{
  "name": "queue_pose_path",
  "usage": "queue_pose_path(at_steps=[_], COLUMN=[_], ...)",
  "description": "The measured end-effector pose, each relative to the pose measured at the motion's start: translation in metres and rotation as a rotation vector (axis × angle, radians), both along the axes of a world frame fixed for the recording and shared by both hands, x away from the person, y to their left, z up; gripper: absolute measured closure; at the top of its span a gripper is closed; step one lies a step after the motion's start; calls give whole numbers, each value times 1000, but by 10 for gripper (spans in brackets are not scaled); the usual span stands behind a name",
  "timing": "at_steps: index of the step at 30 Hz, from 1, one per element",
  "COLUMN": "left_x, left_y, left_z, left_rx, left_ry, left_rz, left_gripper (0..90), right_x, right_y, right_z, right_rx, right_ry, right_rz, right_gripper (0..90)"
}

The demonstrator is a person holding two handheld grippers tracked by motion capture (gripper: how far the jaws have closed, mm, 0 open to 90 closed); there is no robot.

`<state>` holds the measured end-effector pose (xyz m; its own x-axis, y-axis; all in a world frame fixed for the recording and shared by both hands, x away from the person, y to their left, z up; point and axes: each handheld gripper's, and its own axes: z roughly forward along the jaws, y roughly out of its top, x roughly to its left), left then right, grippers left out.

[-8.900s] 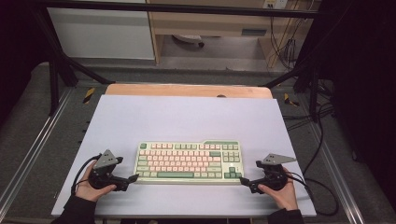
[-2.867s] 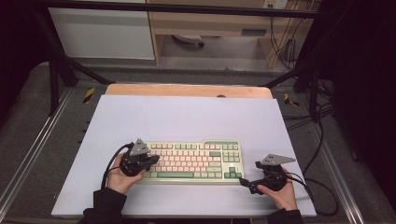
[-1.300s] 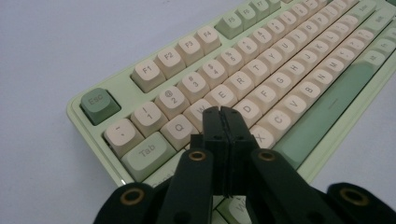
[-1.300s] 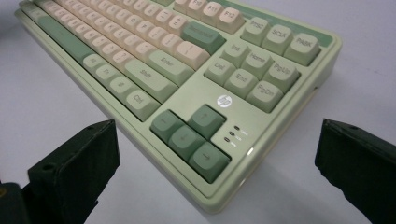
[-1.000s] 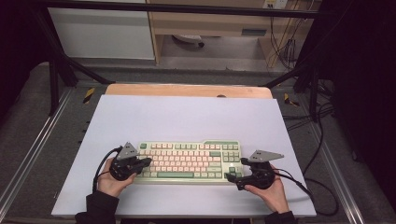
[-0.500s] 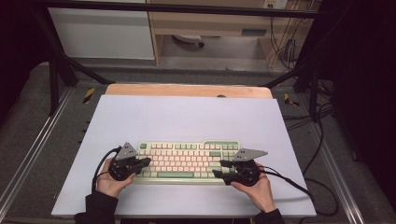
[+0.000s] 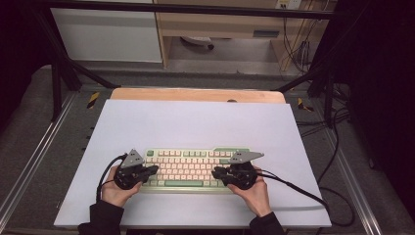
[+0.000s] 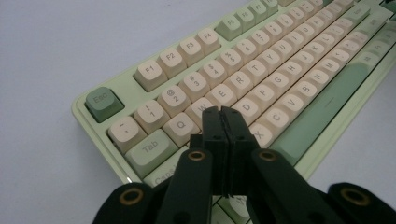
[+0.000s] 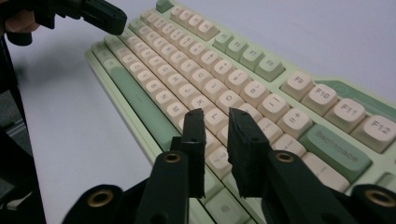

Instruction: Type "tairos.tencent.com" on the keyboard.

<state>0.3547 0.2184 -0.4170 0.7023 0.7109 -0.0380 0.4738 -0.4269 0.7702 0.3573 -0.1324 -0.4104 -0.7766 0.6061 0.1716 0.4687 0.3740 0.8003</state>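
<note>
We press keyboard point(image 7: 191, 169) keys — left hand-held gripper point(image 8: 222, 116) pressed together over home row, right hand-held gripper point(image 9: 217, 123) slightly spread; tap straight down, one key only.

We see a pale green plastic keyboard point(image 7: 188, 169) with cream keys and darker green ones, black claws, and a lavender-white worktop point(image 7: 195, 122).

The keyboard point(image 8: 261, 79) runs off the frame's right edge, and its far keys' legends blur, perhaps unreadable.

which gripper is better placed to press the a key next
Left. The left hand-held gripper, jaws shut, hovers over the keyboard by Q, W and D; the right hand-held gripper, jaws apart, sits near L.
</note>
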Motion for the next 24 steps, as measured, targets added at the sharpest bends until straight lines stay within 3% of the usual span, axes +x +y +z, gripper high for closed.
queue_pose_path(at_steps=[8,24], left_x=[0,1], left_y=[0,0], left_z=[-1,-2], left_rx=[-1,-5], left_ry=[1,2], left_rz=[-3,-2], left_gripper=[888,888], right_x=[10,29], right_y=[22,56], right_z=[-3,-14], right_rx=[-19,-49], right_ry=[13,11], right_rz=[-1,-28], right_gripper=[900,900])
